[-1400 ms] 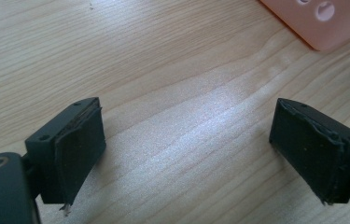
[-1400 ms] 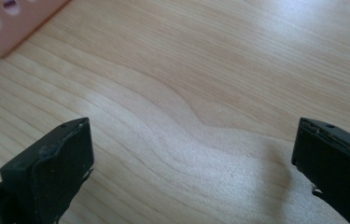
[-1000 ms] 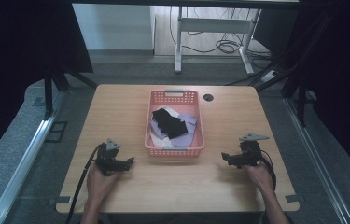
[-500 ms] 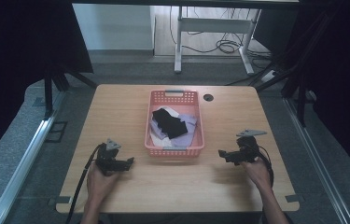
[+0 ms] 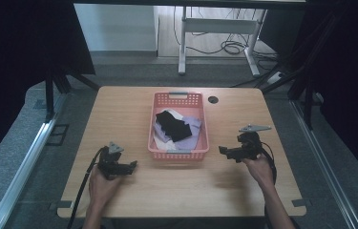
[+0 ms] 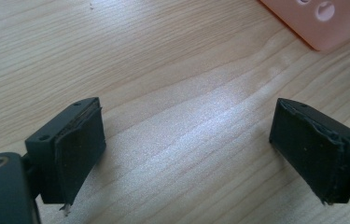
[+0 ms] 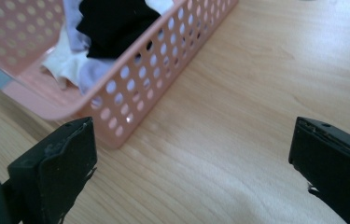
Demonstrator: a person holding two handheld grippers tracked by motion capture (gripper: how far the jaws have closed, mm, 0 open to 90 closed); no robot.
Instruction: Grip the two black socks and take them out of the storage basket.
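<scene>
The jaws of the left gripper [image 5: 131, 166] are spread wide over bare worktop [image 5: 119, 114], with nothing held. The jaws of the right gripper [image 5: 222, 150] are likewise spread wide and empty. The pink basket [image 5: 204, 125] is set mid-worktop, its long axis running away from the person; black [image 5: 173, 125], lavender and white clothes are piled inside. Its near right corner [image 7: 116, 123] is seen just beyond the right jaws; its near left corner [image 6: 322, 28] lies farther from the left jaws.
</scene>
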